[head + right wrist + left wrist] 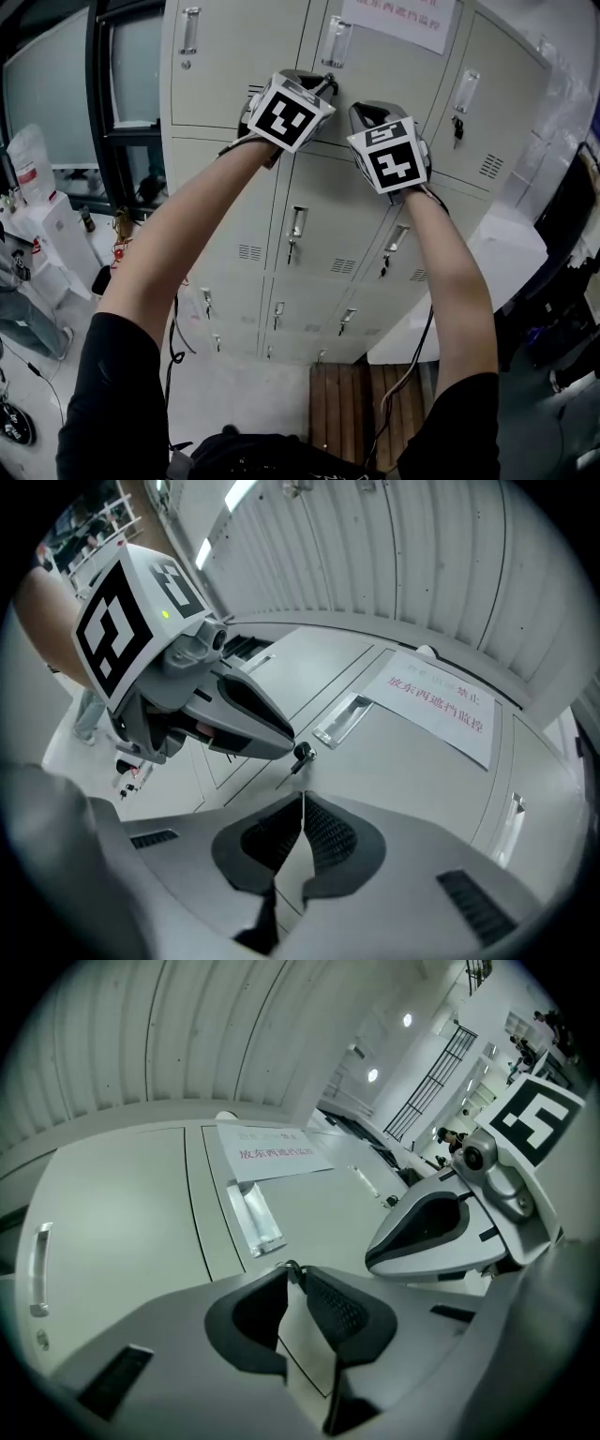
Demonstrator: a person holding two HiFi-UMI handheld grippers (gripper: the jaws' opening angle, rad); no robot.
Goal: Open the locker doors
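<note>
A bank of grey lockers [234, 66] fills the head view, and both grippers are raised to its upper rows. My left gripper [323, 86] points at the small key [292, 1265] in the lock under the recessed handle [253, 1218] of the door that bears a paper notice [272, 1152]. Its jaws stand a narrow gap apart, with the key right at their tips [295, 1274]. The right gripper view shows that key [302, 753] just beyond the left gripper's jaw [244, 714]. My right gripper [304, 794] hangs shut and empty beside it, short of the door.
Lower doors have handles with keys hanging [296, 225] [394, 239]. A dark-framed window [122, 84] and a cluttered white table [37, 216] are at the left. A white counter [506, 262] is at the right, and wooden slats [347, 403] lie on the floor.
</note>
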